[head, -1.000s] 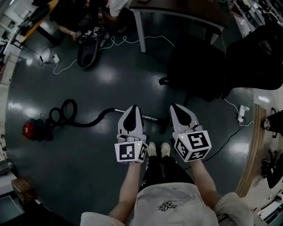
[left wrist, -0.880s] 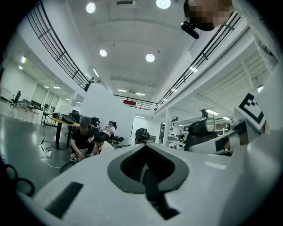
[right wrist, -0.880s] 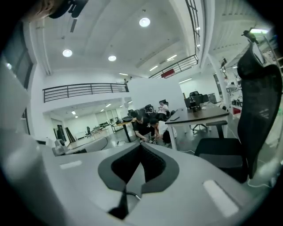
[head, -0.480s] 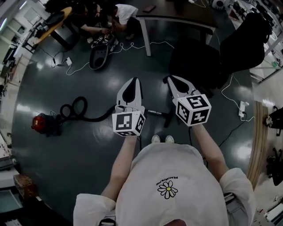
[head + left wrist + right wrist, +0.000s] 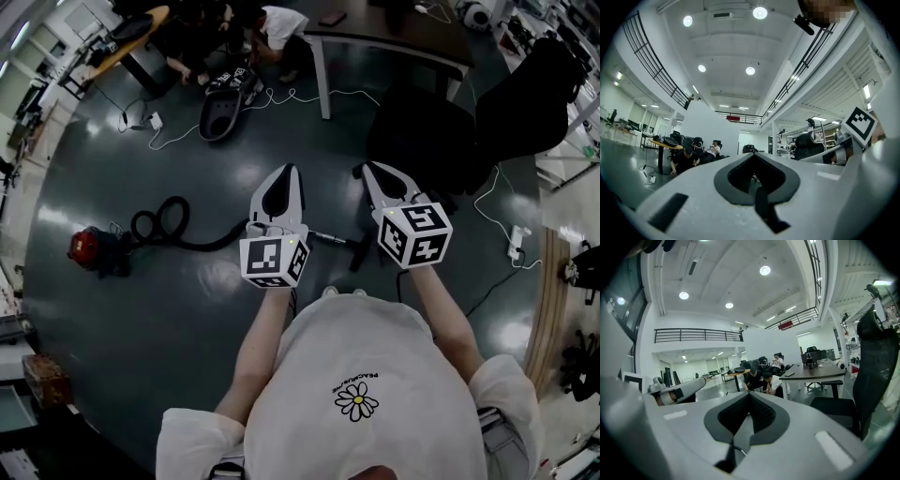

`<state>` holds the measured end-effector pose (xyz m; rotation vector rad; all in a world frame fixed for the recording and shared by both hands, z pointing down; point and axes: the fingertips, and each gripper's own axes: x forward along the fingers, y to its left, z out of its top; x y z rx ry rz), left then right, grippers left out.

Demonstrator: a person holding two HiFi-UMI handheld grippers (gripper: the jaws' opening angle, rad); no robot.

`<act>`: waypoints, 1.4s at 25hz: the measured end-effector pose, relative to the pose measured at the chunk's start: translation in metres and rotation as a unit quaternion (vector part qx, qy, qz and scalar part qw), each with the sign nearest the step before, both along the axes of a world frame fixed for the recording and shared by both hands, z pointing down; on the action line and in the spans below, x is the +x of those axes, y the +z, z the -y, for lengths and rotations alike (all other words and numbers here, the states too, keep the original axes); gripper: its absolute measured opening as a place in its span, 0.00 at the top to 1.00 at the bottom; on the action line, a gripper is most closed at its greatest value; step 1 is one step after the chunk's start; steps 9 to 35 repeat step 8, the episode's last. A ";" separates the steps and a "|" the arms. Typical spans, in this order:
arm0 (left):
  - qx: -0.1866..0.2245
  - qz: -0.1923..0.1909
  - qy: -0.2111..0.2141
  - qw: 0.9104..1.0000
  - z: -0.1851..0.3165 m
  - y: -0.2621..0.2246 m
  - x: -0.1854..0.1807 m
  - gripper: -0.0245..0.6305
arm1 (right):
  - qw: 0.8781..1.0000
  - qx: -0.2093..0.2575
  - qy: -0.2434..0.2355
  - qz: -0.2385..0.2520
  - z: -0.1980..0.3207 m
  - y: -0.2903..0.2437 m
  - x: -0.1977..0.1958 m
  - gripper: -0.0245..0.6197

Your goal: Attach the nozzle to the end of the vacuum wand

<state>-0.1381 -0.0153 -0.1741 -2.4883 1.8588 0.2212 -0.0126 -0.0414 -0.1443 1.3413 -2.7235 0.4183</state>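
On the glossy dark floor, the head view shows the thin metal wand (image 5: pixel 328 238) and, apparently, the black nozzle (image 5: pixel 357 255) beneath the left gripper (image 5: pixel 283 173) and right gripper (image 5: pixel 367 170). Left gripper view: jaws together, empty. Right gripper view: likewise. The smooth round wand could roll away from a careless pinch.

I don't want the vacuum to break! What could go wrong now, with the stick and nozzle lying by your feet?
1. The wand and the dark piece that looks like the nozzle lie close to the shoes; a step might kick them.
2. That piece is dark on a dark floor, so it could easily be missed.
3. The hose is looped; lifting the wand may tug the red canister.
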 end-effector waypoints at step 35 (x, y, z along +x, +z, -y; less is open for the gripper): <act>0.015 -0.001 -0.007 1.000 0.003 -0.007 0.003 0.96 | 1.000 0.008 -0.007 0.007 0.000 -0.002 -0.003 0.95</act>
